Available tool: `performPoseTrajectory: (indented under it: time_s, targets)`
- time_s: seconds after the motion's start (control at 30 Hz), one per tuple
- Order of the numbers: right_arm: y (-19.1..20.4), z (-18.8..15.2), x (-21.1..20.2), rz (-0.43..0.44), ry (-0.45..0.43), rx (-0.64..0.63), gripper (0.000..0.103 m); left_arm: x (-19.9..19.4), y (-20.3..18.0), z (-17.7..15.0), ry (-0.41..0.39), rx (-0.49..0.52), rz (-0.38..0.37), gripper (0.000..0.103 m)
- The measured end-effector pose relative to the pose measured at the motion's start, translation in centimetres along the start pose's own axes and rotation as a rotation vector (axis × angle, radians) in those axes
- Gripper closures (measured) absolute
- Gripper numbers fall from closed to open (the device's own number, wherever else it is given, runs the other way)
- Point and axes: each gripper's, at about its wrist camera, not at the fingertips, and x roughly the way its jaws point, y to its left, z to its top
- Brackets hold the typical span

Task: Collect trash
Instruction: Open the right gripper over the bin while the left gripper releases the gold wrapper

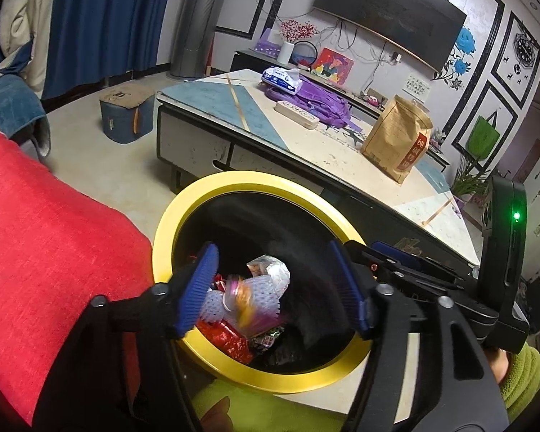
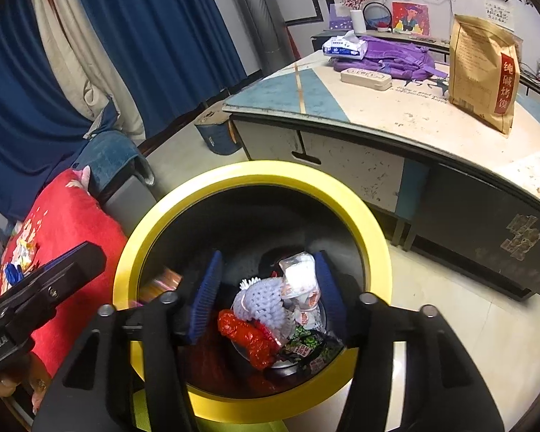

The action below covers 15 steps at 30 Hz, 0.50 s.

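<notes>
A black trash bin with a yellow rim [image 1: 234, 180] [image 2: 255, 171] stands on the floor beside a low table. Inside lie a white foam net [image 1: 216, 300] [image 2: 266, 304], red wrappers [image 1: 230, 342] [image 2: 248, 334] and a clear crumpled wrapper [image 1: 273, 270] [image 2: 298, 277]. A blurred pink-orange wrapper [image 1: 241, 300] is in mid-air over the bin between my left fingers. My left gripper [image 1: 273, 284] is open above the bin. My right gripper [image 2: 270, 288] is open and empty above the bin; it also shows at the right of the left wrist view [image 1: 396, 255].
The low table [image 1: 306, 140] [image 2: 396, 115] holds a brown paper bag [image 1: 396, 136] [image 2: 482, 68], a purple backpack [image 1: 306, 99] [image 2: 388, 57], a tissue pack [image 1: 282, 79] [image 2: 345, 48] and a power strip [image 1: 297, 115] [image 2: 365, 79]. A red cushion [image 1: 46, 252] [image 2: 64, 223] lies left of the bin.
</notes>
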Motion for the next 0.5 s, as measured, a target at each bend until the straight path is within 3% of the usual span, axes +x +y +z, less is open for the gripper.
performPoseTrajectory:
  time_s: [0.13, 0.37, 0.43, 0.5]
  targets:
    - [0.0, 0.1, -0.5, -0.006, -0.016, -0.003, 0.043, -0.4, -0.1, 0.1, -0.009, 0.004, -0.010, 0.027]
    - [0.5, 0.2, -1.0, -0.009, -0.032, -0.013, 0.041, -1.9, 0.5, 0.1, -0.030, -0.015, 0.014, 0.019]
    - [0.7, 0.2, -1.1, -0.010, -0.037, -0.020, 0.039, -2.5, 0.8, 0.1, -0.041, -0.020, 0.028, 0.010]
    - [1.0, 0.3, -1.3, -0.011, -0.041, -0.029, 0.038, -3.3, 1.3, 0.0, -0.053, -0.036, 0.042, 0.011]
